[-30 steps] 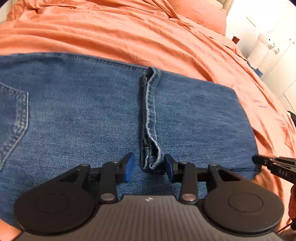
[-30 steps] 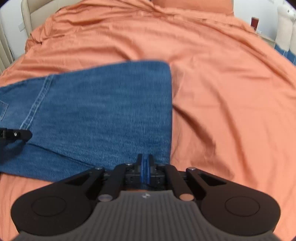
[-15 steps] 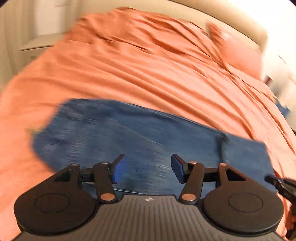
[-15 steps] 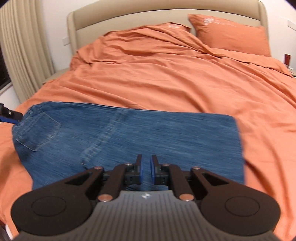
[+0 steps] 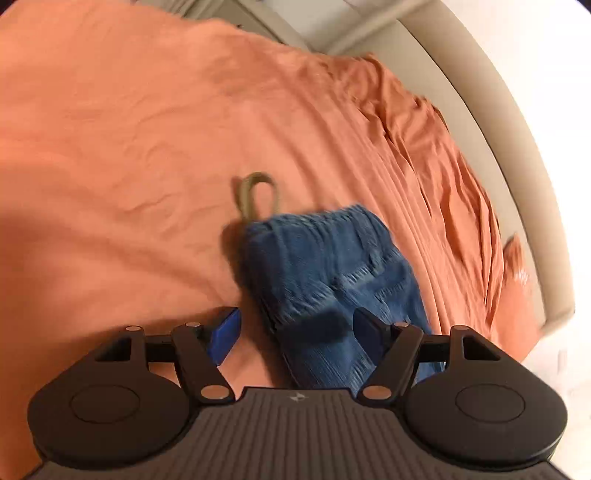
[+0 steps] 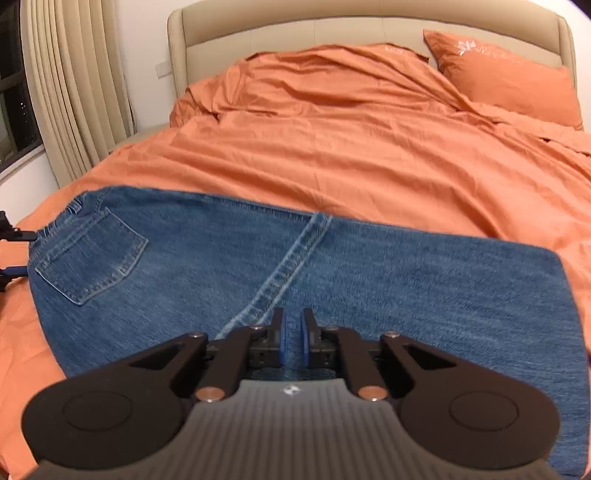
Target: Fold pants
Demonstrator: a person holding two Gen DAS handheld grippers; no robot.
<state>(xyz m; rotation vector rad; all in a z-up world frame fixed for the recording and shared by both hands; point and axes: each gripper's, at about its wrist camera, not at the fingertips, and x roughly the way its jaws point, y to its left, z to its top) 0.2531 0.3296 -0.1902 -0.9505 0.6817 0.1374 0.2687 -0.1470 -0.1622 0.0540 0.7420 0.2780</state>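
The blue jeans [image 6: 295, 266] lie folded flat across the orange bed [image 6: 351, 147], back pocket at the left, a stitched seam down the middle. My right gripper [image 6: 293, 336] hovers over their near edge, its jaws a narrow gap apart and empty. In the left wrist view, blurred, the waistband end of the jeans [image 5: 332, 273] lies on the bed with a tan loop [image 5: 258, 195] sticking out beyond it. My left gripper [image 5: 295, 332] is wide open and empty just above that end. It also shows in the right wrist view [image 6: 11, 254] at the jeans' left end.
A beige padded headboard [image 6: 369, 26] and an orange pillow [image 6: 506, 77] are at the far end. Beige curtains [image 6: 74, 85] and a window stand at the left. The duvet is rumpled near the headboard.
My left gripper swung from the folded hem to the waistband end and opened wider. My right gripper let go of the jeans' corner, opened a little and pulled back toward the middle.
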